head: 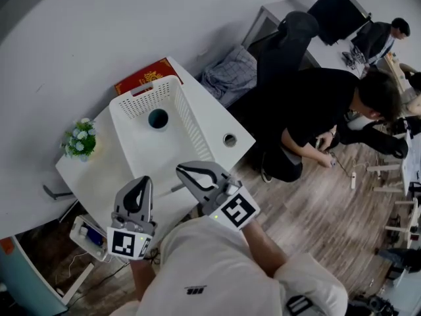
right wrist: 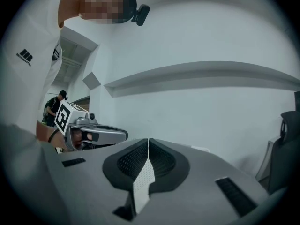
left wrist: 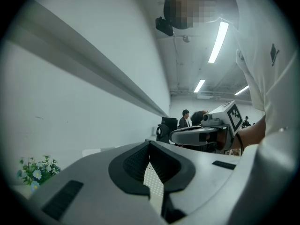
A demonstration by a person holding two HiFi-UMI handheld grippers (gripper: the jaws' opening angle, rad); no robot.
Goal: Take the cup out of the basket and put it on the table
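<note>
I see the cup (head: 158, 118) upright in the basket (head: 191, 127), beyond both grippers. My right gripper (head: 185, 172) looks slightly nearer than the left gripper (head: 141, 184). Both have their fingers pressed together, empty.

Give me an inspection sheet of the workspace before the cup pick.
Surface: white table, carrying the basket.
Job's things: dark cup upright inside the white basket, not yet taken out.
Clutter: flower pot at the table's left edge; red box behind the basket; small round item right of the basket.
Grippers: left gripper and right gripper both shut, empty, short of the basket.
Cables: thin leads on the floor by a small device.
Surroundings: crouching person; office chair; wooden floor.
</note>
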